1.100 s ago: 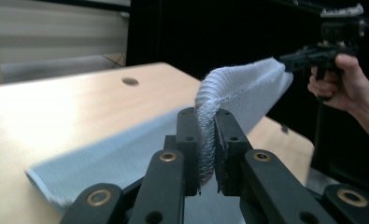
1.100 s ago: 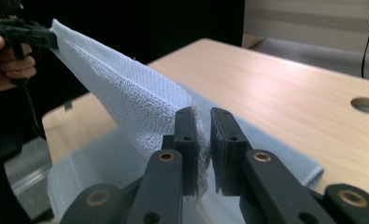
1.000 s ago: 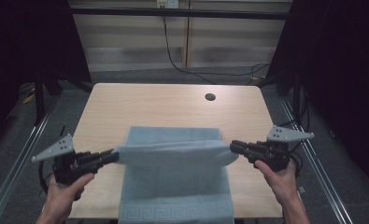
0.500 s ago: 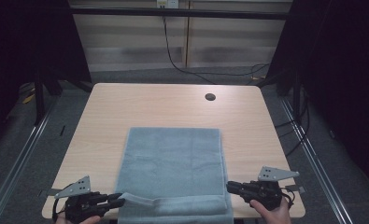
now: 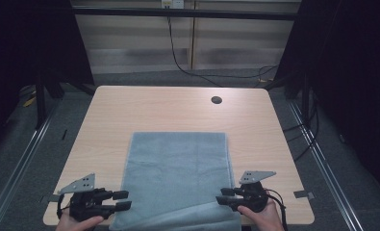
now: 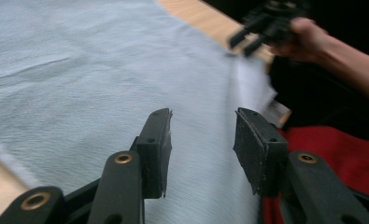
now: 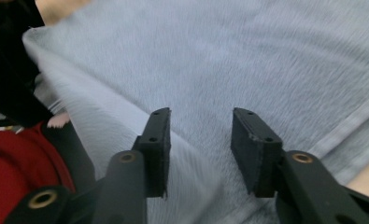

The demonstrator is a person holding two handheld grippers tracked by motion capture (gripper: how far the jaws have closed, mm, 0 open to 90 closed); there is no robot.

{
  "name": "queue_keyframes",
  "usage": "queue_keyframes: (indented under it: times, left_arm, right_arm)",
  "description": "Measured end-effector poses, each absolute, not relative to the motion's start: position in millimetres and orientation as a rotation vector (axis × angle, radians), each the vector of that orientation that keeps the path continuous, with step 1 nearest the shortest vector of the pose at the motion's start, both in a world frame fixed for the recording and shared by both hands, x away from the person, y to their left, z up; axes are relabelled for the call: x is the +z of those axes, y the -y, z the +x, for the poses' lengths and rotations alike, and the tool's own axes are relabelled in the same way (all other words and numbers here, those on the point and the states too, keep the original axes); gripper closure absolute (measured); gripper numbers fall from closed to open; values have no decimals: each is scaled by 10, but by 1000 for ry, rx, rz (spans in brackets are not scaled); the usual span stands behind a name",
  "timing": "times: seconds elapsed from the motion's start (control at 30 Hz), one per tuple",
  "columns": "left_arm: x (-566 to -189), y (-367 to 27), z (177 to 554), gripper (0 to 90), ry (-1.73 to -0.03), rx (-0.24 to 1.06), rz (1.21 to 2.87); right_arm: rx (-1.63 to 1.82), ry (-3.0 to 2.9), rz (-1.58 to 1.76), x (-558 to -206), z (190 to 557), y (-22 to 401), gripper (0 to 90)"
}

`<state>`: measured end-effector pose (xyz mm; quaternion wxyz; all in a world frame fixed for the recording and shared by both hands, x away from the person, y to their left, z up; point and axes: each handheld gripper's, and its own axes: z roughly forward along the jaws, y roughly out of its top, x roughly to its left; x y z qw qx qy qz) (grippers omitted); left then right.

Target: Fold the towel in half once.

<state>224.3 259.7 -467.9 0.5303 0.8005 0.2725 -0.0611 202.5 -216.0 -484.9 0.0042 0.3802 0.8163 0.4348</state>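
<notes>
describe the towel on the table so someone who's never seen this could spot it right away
On the light wooden table, look at the near half, between the two black handheld grippers. There lies a pale blue-grey, fuzzy rectangular towel, spread flat, its near edge hanging over the table's front. It is the one soft thing there; the small dark round hole sits far behind.

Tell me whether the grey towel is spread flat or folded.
Spread flat: the grey terry towel lies open on the pale wooden table, its near edge hanging over the table's front.
</notes>
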Motion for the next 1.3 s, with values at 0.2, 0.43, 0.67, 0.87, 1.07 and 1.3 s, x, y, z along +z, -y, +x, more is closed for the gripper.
queue_keyframes:
  times: [0.2, 0.43, 0.67, 0.87, 1.07, 1.3]
  left_arm:
    - [-4811, -2450, 2509, 564, -685, -134, 1999]
    - [-4858, -2449, 2852, 564, -753, -96, 1982]
    - [-4907, -2443, 3190, 580, -817, -33, 1961]
    - [-4935, -2392, 3463, 583, -904, 2, 1981]
    - [-5070, -2399, 3556, 615, -924, 14, 2000]
    - [-5059, -2375, 3446, 636, -889, 93, 2064]
  right_arm:
    - [1344, -2612, 1183, -4911, 1975, 2161, 554]
    - [1383, -2535, 1187, -4813, 2123, 2220, 550]
    - [1382, -2483, 1199, -4807, 2490, 2211, 552]
    - [1350, -2456, 1260, -4874, 2836, 2222, 535]
    - [1292, -2444, 1291, -4995, 3077, 2180, 537]
    - [1231, -2472, 1274, -5012, 3015, 2141, 537]
